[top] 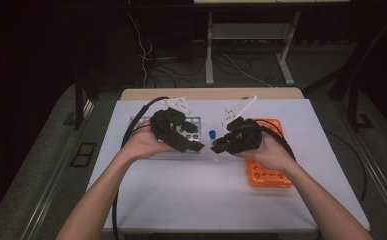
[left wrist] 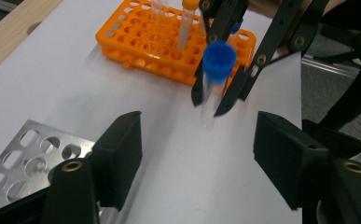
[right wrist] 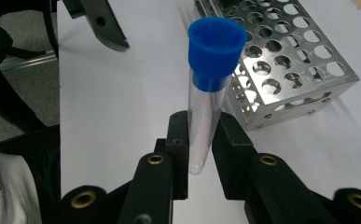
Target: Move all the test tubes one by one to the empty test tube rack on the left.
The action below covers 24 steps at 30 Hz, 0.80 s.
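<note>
Blue-capped test tube [right wrist: 209, 88] is what we are working with, and right now we are holding it upright above the middle of the white tabletop [top: 201, 195], between the metal rack [right wrist: 290, 60] on the left and the orange rack [top: 267, 172] on the right. We are pinching its clear lower body with the right gripper [right wrist: 200, 140], whose pads are pressing on both sides of the glass while the blue cap is standing free above them. We are bringing the left gripper [left wrist: 197, 154] in from the left; its jaws are standing spread, nothing is lying between them, and from its own view the tube [left wrist: 214, 79] is hanging well ahead of the pads. The orange rack in that view is already carrying a few other tubes, one with a yellow cap [left wrist: 186, 25]. We are judging this to be the hand-over or uncapping step: the tube is lifted and presented, and the second gripper is lining up on it. For the next move we are needing to steer the left gripper so that the cap or upper tube sits squarely between its pads, closing gently without knocking the tube sideways, while the right gripper is keeping its pinch firm enough that the smooth glass is not slipping down.
</note>
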Motion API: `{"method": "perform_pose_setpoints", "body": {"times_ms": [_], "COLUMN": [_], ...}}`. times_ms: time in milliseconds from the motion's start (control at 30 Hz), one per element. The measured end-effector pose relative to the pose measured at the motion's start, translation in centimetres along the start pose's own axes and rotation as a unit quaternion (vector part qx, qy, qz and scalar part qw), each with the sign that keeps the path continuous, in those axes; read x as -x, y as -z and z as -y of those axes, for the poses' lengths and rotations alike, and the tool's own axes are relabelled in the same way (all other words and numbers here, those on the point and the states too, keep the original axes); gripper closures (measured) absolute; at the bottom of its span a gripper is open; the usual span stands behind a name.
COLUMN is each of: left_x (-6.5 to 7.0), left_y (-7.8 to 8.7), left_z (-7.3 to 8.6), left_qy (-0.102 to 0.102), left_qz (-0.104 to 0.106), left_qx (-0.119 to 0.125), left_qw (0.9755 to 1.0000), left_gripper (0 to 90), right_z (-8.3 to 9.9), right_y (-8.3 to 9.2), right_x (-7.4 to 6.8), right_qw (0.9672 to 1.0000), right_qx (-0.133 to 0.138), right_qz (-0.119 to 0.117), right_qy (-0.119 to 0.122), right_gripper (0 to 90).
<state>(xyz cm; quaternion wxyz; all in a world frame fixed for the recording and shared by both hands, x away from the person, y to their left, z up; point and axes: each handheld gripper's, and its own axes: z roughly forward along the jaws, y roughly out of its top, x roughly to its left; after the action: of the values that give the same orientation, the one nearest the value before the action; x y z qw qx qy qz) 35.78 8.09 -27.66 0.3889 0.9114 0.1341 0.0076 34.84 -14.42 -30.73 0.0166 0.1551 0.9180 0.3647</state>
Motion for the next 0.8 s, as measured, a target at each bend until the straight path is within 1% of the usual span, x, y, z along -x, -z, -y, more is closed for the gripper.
{"method": "perform_pose_setpoints", "body": {"times_ms": [100, 167, 200, 233, 267, 300, 333, 400, 433, 467, 500, 567, 633, 700, 800], "left_x": [-0.5, -0.8, -0.8, -0.9, -1.0, -1.0, -1.1, -1.1, -1.2, -1.2, -1.3, -1.4, -1.5, -1.6, -1.7], "left_y": [-0.3, -0.5, -0.6, -0.7, -0.8, -0.9, -1.0, -1.3, -1.4, -1.5, -1.6, -1.7, -1.8, -1.9, -1.9], "left_z": [-0.5, -0.7, -0.8, -0.9, -1.0, -1.1, -1.1, -1.2, -1.3, -1.3, -1.2, -1.2, -1.2, -1.2, -1.3], "left_qy": [-0.001, -0.007, -0.009, -0.011, -0.014, -0.016, -0.016, -0.018, -0.018, -0.02, -0.021, -0.021, -0.023, -0.023, -0.022], "left_qz": [0.008, 0.012, 0.015, 0.018, 0.02, 0.023, 0.026, 0.028, 0.031, 0.032, 0.033, 0.035, 0.038, 0.047, 0.049], "left_qx": [-0.002, -0.009, -0.01, -0.011, -0.013, -0.015, -0.017, -0.023, -0.027, -0.03, -0.032, -0.035, -0.037, -0.039, -0.041], "left_qw": [1.0, 0.9999, 0.9998, 0.9997, 0.9996, 0.9995, 0.9994, 0.9992, 0.999, 0.9988, 0.9987, 0.9985, 0.9983, 0.9979, 0.9977], "left_gripper": [36.8, 42.1, 42.1, 45.8, 45.8, 47.8, 51.6, 53.3, 58.1, 60.6, 60.6, 66.0, 67.2, 71.8, 74.0], "right_z": [-0.1, -0.3, -0.3, -0.4, -0.4, -0.5, -0.6, -0.6, -0.8, -0.8, -0.8, -0.9, -0.9, -0.9, -0.9], "right_y": [-0.5, -1.0, -1.0, -1.3, -1.3, -1.4, -1.6, -1.7, -2.0, -2.1, -2.1, -2.2, -2.3, -2.4, -2.5], "right_x": [0.2, 0.3, 0.3, 0.3, 0.3, 0.3, 0.3, 0.3, 0.3, 0.3, 0.3, 0.4, 0.3, 0.3, 0.5], "right_qw": [1.0, 1.0, 1.0, 1.0, 1.0, 1.0, 1.0, 1.0, 1.0, 1.0, 1.0, 0.9999, 0.9999, 0.9999, 0.9998], "right_qx": [0.001, 0.001, 0.001, 0.002, 0.002, 0.002, 0.0, 0.001, 0.001, 0.003, 0.003, 0.008, 0.009, 0.01, 0.016], "right_qz": [-0.003, -0.005, -0.005, -0.006, -0.006, -0.006, -0.004, -0.005, -0.006, -0.006, -0.006, -0.008, -0.009, -0.009, -0.011], "right_qy": [-0.002, -0.001, -0.001, -0.001, -0.001, 0.0, 0.001, 0.001, 0.005, 0.005, 0.005, 0.004, 0.005, 0.005, 0.001], "right_gripper": [76.2, 76.2, 76.2, 76.2, 76.2, 76.2, 76.2, 76.2, 76.2, 76.2, 76.2, 76.2, 76.2, 76.2, 76.0]}}
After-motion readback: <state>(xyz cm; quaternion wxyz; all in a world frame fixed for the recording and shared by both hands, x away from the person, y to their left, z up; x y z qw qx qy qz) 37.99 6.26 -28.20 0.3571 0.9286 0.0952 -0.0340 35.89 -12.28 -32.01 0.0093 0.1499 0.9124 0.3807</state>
